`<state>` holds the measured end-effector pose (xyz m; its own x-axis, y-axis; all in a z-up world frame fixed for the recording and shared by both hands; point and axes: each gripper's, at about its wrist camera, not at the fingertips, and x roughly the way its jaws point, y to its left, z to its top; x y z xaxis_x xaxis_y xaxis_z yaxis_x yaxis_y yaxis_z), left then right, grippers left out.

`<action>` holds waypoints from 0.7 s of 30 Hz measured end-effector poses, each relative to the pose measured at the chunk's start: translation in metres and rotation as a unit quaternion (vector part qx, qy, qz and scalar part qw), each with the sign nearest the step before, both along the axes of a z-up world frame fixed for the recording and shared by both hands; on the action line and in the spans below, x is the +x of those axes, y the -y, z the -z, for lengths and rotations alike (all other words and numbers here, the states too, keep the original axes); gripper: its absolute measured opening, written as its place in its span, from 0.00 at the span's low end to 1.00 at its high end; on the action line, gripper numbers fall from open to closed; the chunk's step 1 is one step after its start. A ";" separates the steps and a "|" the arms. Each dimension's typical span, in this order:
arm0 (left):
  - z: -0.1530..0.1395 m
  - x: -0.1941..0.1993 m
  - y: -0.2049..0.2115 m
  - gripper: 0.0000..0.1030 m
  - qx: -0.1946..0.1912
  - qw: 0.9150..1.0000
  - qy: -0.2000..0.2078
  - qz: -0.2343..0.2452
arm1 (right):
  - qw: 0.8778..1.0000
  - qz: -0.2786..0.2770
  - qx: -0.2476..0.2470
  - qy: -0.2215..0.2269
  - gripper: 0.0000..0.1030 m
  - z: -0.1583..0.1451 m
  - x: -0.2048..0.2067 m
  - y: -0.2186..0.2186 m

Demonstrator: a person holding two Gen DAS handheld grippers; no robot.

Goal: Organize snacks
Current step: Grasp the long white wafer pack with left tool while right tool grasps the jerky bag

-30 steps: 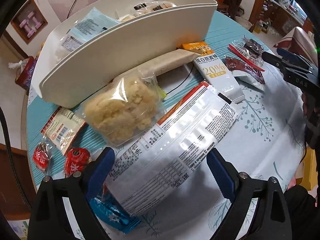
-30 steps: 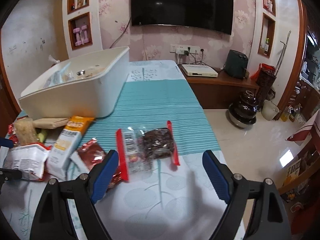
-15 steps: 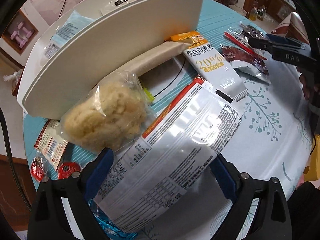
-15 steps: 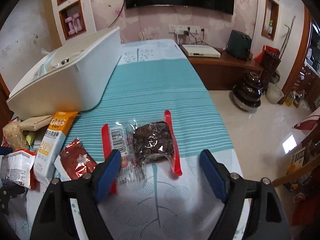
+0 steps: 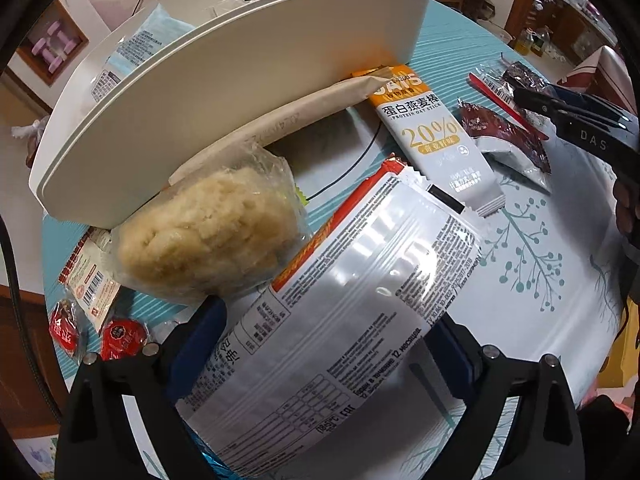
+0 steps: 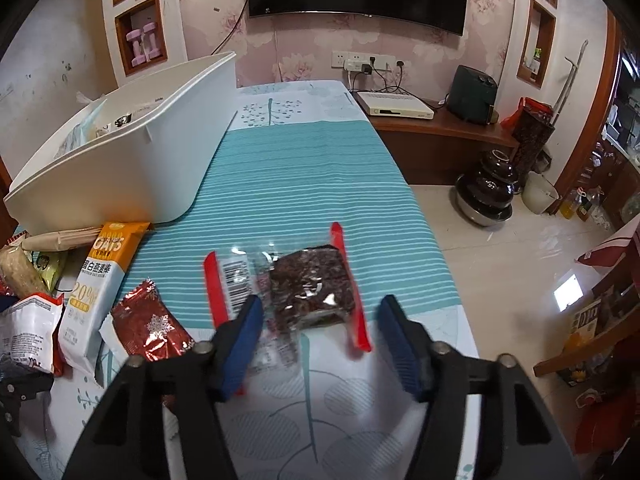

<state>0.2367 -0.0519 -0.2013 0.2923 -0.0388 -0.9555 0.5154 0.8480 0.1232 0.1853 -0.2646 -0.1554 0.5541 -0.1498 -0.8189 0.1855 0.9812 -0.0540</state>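
My left gripper is shut on a large silver snack bag with an orange edge, lifted and tilted above the table. A clear bag of pale crumbly snack lies just beyond it, against the white bin. My right gripper is open, its fingers either side of a clear packet of dark dried fruit with red edges lying on the tablecloth. The bin also shows in the right wrist view, holding several packets.
An oat bar, a red foil packet, a tan paper stick pack and small red candies lie on the table. The table's right edge drops to the floor.
The left gripper has closed on the silver bag and lifted it closer to the camera. The right gripper has moved forward and down over the dried fruit packet.
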 end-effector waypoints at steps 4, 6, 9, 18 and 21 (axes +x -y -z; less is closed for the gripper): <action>0.001 -0.007 0.001 0.84 0.000 1.000 0.002 0.000 | 1.000 -0.006 -0.003 0.001 0.48 -0.001 -0.002 -0.002; 0.002 -0.009 0.002 0.81 0.002 1.000 0.003 0.000 | 1.000 -0.004 -0.001 0.001 0.46 -0.002 -0.002 0.000; 0.001 -0.015 0.001 0.76 0.005 1.000 0.002 -0.003 | 1.000 -0.004 -0.002 0.002 0.43 -0.002 -0.002 0.000; -0.006 -0.027 -0.003 0.62 0.010 1.000 -0.013 -0.006 | 1.000 0.005 0.005 0.005 0.41 -0.006 -0.012 0.002; -0.010 -0.033 -0.005 0.59 0.013 1.000 -0.017 -0.008 | 1.000 0.009 0.008 0.002 0.41 -0.006 -0.015 0.001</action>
<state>0.2037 -0.0466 -0.1913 0.2597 -0.0098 -0.9656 0.5064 0.8528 0.1275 0.1703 -0.2652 -0.1493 0.5544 -0.1467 -0.8193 0.2035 0.9784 -0.0374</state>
